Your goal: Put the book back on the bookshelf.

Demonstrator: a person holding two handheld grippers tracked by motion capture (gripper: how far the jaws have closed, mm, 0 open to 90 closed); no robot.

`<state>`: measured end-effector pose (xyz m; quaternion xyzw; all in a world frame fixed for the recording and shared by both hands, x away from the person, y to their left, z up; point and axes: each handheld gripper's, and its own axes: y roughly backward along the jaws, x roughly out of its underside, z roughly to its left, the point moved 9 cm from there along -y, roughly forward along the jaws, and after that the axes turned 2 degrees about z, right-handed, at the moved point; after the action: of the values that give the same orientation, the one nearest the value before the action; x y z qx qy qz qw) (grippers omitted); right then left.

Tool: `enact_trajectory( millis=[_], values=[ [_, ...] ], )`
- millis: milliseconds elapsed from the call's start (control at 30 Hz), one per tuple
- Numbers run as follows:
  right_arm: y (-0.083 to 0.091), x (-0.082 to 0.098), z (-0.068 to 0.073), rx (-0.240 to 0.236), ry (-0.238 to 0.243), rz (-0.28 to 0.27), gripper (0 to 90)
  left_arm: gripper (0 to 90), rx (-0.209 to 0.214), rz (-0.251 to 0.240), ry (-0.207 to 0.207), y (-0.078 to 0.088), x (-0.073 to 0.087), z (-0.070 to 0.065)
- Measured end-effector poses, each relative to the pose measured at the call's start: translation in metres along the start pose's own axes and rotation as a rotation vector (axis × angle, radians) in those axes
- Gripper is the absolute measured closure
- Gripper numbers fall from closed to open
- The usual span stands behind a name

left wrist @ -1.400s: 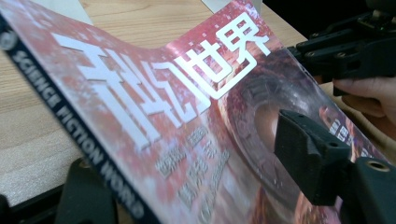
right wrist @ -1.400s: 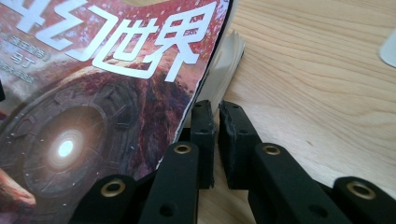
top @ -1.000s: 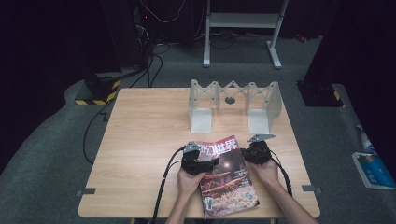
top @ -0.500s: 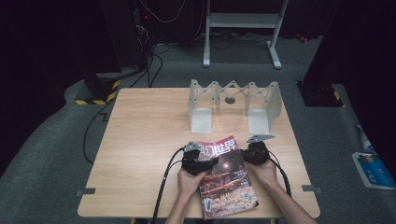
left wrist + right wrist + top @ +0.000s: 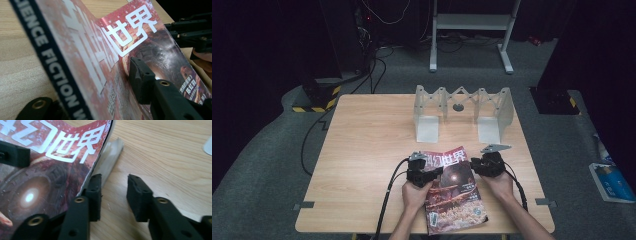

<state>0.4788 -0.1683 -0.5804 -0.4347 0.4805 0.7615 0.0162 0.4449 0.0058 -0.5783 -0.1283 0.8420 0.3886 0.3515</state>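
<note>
The left gripper (image 5: 428, 174) had just been closing on the spine edge of the magazine (image 5: 453, 189), which lay at 6 o'clock on the table (image 5: 372, 150); its pads seemed to pinch it. At 3 o'clock of the cover, the right gripper (image 5: 476, 165) had just been opening, jaws apart beside the page edge.

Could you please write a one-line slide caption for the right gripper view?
Right hand-held gripper, jaws apart, beside the open edge of a red science fiction magazine on the wooden table.

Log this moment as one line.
left gripper: closing on magazine spine edge | right gripper: just opened, beside magazine | table
</note>
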Motion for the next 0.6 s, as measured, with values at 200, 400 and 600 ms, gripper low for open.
enact_trajectory(
  millis=[200, 400, 600],
  values=[
    [0.013, 0.012, -0.011, 0.053, 0.017, -0.018, 55.0, 69.2, 0.001, -0.016, 0.007, 0.003, -0.003, -0.004],
    [0.028, 0.026, -0.023, 0.110, 0.042, -0.043, 50.9, 72.5, 0.007, -0.025, 0.017, 0.005, -0.007, -0.006],
    [0.034, 0.034, -0.033, 0.149, 0.048, -0.088, 46.8, 74.7, 0.003, -0.017, 0.013, 0.008, -0.010, -0.008]
  ],
)
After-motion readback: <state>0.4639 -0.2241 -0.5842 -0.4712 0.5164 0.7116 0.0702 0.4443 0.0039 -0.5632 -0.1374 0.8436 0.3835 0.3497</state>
